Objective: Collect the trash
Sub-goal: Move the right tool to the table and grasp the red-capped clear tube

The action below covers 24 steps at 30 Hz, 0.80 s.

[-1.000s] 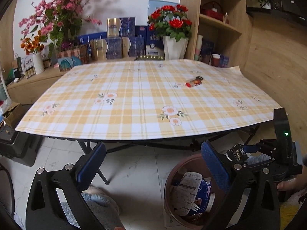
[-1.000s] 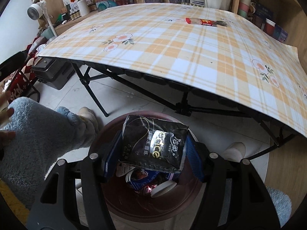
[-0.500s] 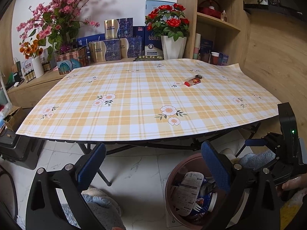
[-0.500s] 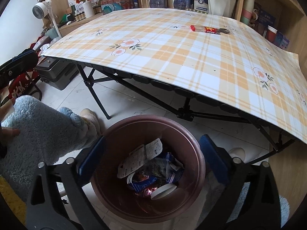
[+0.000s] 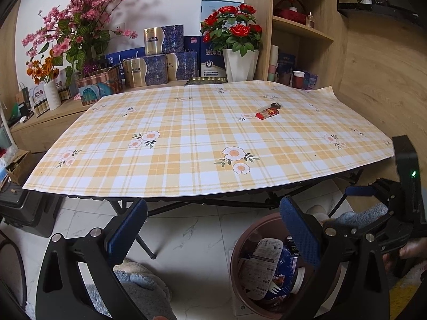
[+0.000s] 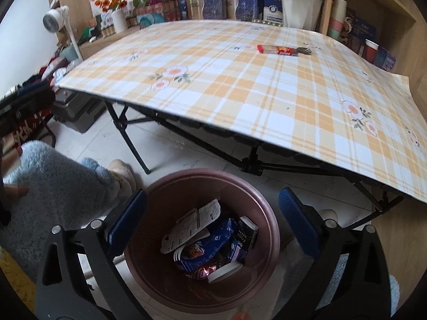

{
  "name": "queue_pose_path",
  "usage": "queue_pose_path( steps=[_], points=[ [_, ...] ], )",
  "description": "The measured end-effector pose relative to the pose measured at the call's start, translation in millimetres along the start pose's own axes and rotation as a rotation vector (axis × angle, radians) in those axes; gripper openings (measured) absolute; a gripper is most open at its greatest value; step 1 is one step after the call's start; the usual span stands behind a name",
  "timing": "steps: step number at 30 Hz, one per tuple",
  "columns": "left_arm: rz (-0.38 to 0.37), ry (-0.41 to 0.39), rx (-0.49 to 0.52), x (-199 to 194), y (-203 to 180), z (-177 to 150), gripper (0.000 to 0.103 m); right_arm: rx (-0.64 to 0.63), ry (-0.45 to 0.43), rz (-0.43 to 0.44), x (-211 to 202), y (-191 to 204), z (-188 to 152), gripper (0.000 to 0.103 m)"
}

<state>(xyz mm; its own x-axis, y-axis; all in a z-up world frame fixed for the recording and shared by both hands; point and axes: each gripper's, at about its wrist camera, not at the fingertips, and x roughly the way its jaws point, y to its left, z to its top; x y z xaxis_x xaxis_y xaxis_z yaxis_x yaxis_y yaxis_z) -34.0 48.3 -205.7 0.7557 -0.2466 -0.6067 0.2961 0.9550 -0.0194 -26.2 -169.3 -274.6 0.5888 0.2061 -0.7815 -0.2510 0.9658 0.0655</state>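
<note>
R gripper (image 6: 212, 224): blue pads (image 6: 127, 222) spread wide, nothing between them. Directly below the gap sits the brown trash bin (image 6: 269, 242), on the floor just in front of the table's near edge. Bin contents: black packet (image 6: 246, 236) at right, white printed card (image 6: 196, 222) leaning at the far side, blue wrapper (image 6: 213, 244) at centre, white plastic fork (image 6: 178, 255), round white lid (image 6: 224, 269) nearest the camera.

L gripper (image 5: 213, 233): pads (image 5: 128, 229) also wide apart, empty. It hangs over white floor tile, w/ the bin low and right of it; its right finger partly hides the bin rim. R gripper body w/ a green LED shows at the far right of the left-wrist view.

Remaining trash: red wrapper (image 5: 267, 112) lies on the tablecloth, far right part of the table (image 5: 186, 144), well apart from both grippers. A dark fork-like item (image 5: 275, 105) touches its far end; exact type can't be told.

Table: folding black frame, yellow-and-white plaid cloth w/ flower prints. Beyond it: a low wooden counter w/ blue and gold boxes (image 5: 157, 61), pink blossom arrangement (image 5: 80, 26) at left, red roses in a white vase (image 5: 238, 53) at right, wooden shelf unit (image 5: 301, 26) further right.

Near left in the right-wrist view: person's leg in blue fleece (image 6: 53, 186) and a slipper (image 6: 122, 172).
</note>
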Motion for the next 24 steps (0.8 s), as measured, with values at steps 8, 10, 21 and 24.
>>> queue_pose_path(
  steps=[8, 10, 21, 24],
  points=[
    [-0.034, -0.002, 0.014, 10.2, -3.8, 22.5, 0.097, 0.125, -0.117, 0.007, -30.6, -43.7, 28.1, 0.097],
    [-0.043, -0.022, 0.019, 13.3, -5.5, 33.6, 0.097, 0.127, -0.139, 0.014, -35.5, -56.5, 47.4, 0.097],
    [-0.087, -0.018, -0.080, 47.9, 10.1, 85.0, 0.097, -0.053, -0.098, -0.057, 24.9, -87.4, 165.6, 0.097],
    [-0.057, 0.008, -0.104, 56.2, 18.7, 85.6, 0.097, -0.057, -0.050, -0.087, 64.4, -95.2, 188.8, 0.097]
  ],
)
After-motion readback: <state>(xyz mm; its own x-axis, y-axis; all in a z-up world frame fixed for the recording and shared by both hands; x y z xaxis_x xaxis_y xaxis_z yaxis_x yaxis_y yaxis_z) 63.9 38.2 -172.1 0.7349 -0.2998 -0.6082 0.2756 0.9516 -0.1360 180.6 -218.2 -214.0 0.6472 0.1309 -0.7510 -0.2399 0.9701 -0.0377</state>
